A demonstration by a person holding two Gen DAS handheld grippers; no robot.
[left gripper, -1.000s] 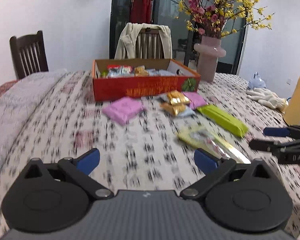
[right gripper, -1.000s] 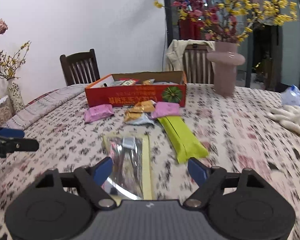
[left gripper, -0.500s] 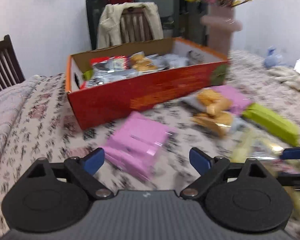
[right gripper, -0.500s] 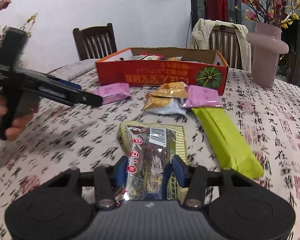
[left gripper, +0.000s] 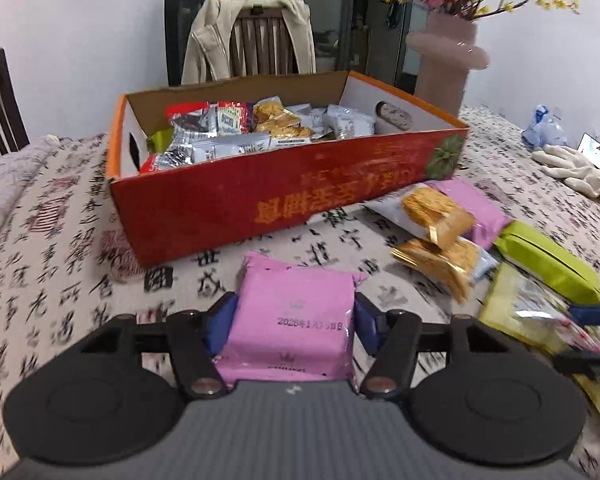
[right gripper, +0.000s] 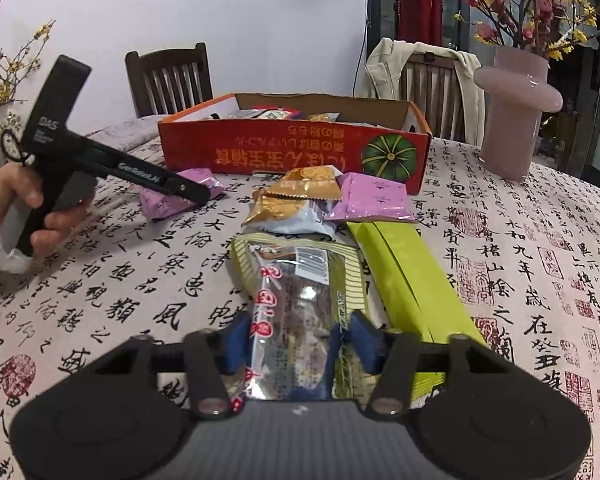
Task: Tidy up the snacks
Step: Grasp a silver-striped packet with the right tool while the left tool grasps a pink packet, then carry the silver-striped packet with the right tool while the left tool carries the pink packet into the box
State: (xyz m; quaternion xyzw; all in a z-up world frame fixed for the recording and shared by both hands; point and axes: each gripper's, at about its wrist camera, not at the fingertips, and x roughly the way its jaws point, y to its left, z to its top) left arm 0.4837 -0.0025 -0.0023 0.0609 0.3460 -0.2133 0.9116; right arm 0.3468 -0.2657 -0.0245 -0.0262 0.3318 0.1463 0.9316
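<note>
A pink packet (left gripper: pixel 296 300) lies flat on the calligraphy tablecloth just in front of the red cardboard box (left gripper: pixel 260 200). My left gripper (left gripper: pixel 294 320) is closing on it, and both blue pads touch its sides. In the right wrist view that gripper (right gripper: pixel 188 192) sits low over the same pink packet (right gripper: pixel 160 204), held by a hand. My right gripper (right gripper: pixel 298 340) is shut on a long silver-and-yellow snack bag (right gripper: pixel 300 280) that rests on the cloth. The box (right gripper: pixel 280 156) holds several wrapped snacks.
Between the bag and the box lie gold-and-white packets (right gripper: pixel 296 200), a second pink packet (right gripper: pixel 374 200) and a long green packet (right gripper: pixel 412 280). A pink vase (right gripper: pixel 516 120) with flowers stands at the right. White gloves (left gripper: pixel 572 168) lie far right. Chairs stand behind the table.
The left gripper moved forward and down to the pink packet and its jaws narrowed around it. The right gripper came down over the snack bag and closed on it.
</note>
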